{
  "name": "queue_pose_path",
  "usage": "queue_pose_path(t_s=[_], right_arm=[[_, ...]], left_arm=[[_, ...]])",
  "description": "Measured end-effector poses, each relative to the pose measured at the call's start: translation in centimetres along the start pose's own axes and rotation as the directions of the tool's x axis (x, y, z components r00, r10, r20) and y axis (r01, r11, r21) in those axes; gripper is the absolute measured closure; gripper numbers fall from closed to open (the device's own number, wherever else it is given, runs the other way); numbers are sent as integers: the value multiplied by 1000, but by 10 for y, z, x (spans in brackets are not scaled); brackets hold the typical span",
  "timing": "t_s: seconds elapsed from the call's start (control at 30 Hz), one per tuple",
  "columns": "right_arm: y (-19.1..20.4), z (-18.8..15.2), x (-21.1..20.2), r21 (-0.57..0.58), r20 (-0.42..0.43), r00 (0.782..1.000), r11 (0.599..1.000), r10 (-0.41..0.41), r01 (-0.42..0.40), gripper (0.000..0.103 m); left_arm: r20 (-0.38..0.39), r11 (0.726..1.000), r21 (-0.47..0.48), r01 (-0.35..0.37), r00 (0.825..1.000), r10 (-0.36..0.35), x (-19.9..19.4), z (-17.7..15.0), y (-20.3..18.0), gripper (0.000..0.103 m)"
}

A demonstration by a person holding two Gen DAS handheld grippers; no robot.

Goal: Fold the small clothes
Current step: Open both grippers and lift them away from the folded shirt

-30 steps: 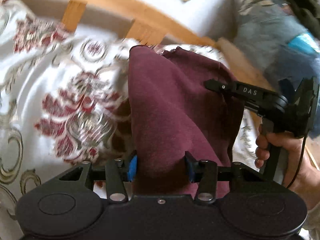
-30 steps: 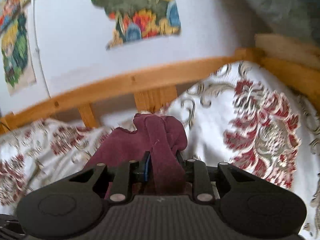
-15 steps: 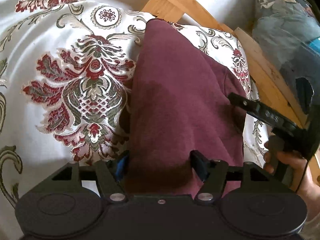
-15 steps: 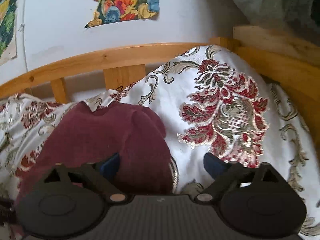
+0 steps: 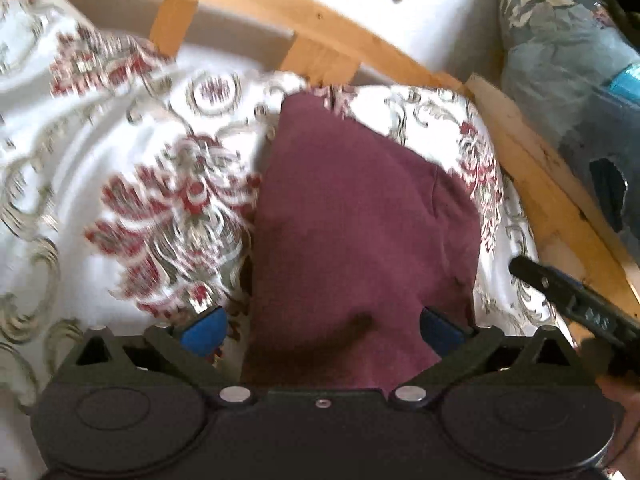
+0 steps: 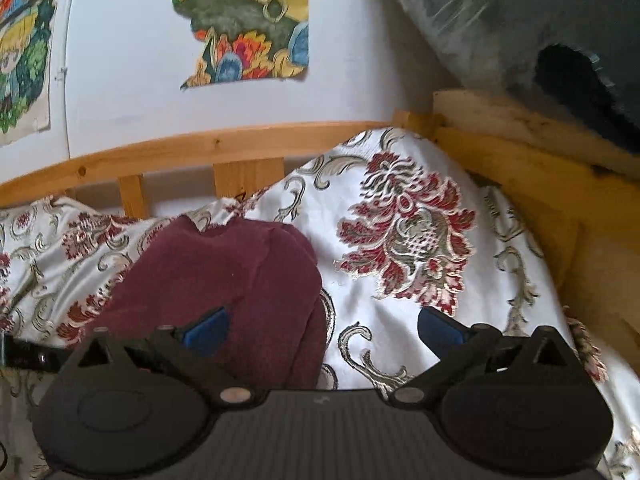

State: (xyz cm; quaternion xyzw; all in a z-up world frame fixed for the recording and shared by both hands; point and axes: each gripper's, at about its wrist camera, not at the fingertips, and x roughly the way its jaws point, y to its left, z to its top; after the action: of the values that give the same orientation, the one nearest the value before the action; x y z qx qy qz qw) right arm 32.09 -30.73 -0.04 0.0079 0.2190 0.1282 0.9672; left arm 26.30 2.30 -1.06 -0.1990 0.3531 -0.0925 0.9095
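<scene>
Nearest the lens, the left gripper has just been opening and now stands spread wide, its blue pads clear of the cloth on both sides. The maroon garment lies between them, released, folded into a long slab running toward twelve o'clock on the floral bedspread. At four o'clock in that view, the black finger of the other tool pokes in from the edge.

Over on the right gripper, same story: jaws just been opening, now fully parted, nothing clamped. Its left pad sits over the garment, which lies at ten o'clock, while the right pad hangs over bare bedspread. Beyond, the wooden bed rail crosses at twelve, and above it a colourful poster on the white wall.
</scene>
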Motion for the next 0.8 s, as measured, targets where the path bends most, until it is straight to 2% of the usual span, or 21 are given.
queue_pose_path(t_s=[0.17,0.3,0.5,0.8], right_arm=[[4,-1,-35,15,45,999,1000,-16,15,0],[18,0,-70,19,105,994,1000,-23,21,0],[48,4,-129,19,194,981,1000,-16,13,0],[83,-6,-198,24,187,982,999,38,-43,0]], left_arm=[[79,998,41,-45,996,41,-37,8,-14,1],[137,990,117,-83,988,67,-70,13,-32,1],[238,969,197,-150,966,101,-135,6,-49,1],[278,949,255,-187,954,114,-212,-30,-64,1]])
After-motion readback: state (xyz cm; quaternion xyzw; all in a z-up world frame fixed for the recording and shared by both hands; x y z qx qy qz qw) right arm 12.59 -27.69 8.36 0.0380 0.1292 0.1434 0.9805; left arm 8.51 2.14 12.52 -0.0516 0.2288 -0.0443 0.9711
